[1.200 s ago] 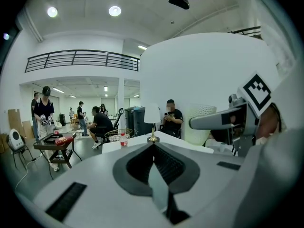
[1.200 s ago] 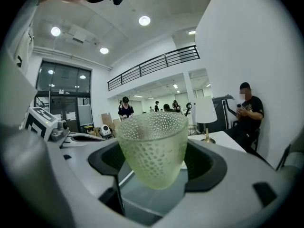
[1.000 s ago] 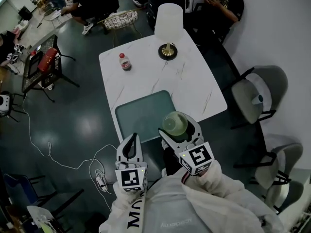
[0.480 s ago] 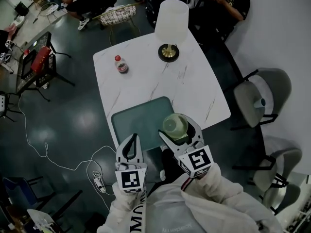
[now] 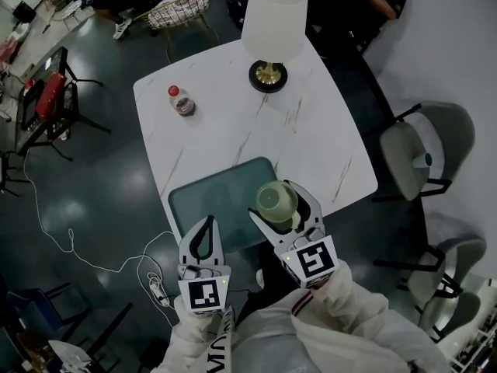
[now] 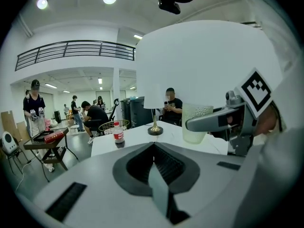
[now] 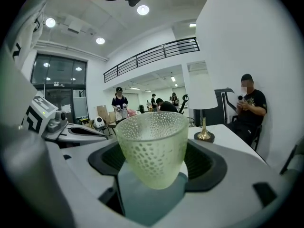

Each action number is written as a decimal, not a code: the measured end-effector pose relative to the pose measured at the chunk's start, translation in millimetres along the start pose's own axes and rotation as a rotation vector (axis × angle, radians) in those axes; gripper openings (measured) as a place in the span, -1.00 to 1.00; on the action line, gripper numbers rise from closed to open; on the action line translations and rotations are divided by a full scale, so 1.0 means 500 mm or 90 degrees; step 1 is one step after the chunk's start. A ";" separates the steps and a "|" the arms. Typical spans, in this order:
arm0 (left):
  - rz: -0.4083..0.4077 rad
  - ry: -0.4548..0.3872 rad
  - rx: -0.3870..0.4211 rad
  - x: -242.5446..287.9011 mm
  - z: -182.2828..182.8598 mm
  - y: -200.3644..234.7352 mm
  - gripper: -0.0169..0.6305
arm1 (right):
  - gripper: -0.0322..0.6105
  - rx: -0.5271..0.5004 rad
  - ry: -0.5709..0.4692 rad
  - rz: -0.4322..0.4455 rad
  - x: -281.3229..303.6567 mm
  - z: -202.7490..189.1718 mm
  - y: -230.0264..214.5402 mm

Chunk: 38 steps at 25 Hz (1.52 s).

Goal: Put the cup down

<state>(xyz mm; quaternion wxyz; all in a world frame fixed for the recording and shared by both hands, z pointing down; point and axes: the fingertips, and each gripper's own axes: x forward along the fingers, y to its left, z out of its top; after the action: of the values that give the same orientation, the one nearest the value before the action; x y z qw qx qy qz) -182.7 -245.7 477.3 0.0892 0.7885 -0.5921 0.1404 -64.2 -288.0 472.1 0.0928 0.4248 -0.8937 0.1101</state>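
A pale green dimpled glass cup (image 5: 276,198) stands upright between the jaws of my right gripper (image 5: 278,206), which is shut on it. The cup hangs above the near right corner of a teal mat (image 5: 210,196) on the white marble table (image 5: 318,138). In the right gripper view the cup (image 7: 152,146) fills the middle, the jaws pressing on its sides. My left gripper (image 5: 207,224) is shut and empty, to the left of the cup at the table's near edge. From the left gripper view, the cup (image 6: 194,122) shows at the right in the other gripper.
A white-shaded lamp (image 5: 272,18) with a dark base stands at the table's far side, and a small red-capped bottle (image 5: 181,101) at its far left. Grey chairs (image 5: 423,150) stand to the right. A cable (image 5: 78,239) lies on the dark floor. People sit beyond the table.
Both grippers have moved forward and lower towards the table, the cup still in the right one. The cup now hangs over the mat's near corner.
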 end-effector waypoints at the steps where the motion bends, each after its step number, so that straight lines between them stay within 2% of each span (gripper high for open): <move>1: 0.004 0.002 -0.003 0.004 -0.005 0.005 -0.91 | 0.27 0.001 -0.001 0.005 0.008 -0.003 0.001; 17: 0.030 0.028 -0.033 0.111 -0.107 0.015 -0.91 | 0.27 0.023 -0.006 0.030 0.111 -0.092 -0.027; 27: 0.034 0.040 -0.030 0.159 -0.133 0.019 -0.91 | 0.27 0.040 0.004 0.031 0.146 -0.126 -0.044; 38: 0.044 0.053 -0.035 0.172 -0.154 0.031 -0.91 | 0.27 0.027 0.019 0.043 0.171 -0.156 -0.036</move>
<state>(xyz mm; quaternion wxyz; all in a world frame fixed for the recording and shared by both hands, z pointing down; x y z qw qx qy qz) -184.2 -304.7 577.7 0.1304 0.7583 -0.6184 0.1596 -97.6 -340.8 571.1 0.0931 0.3945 -0.9036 0.1385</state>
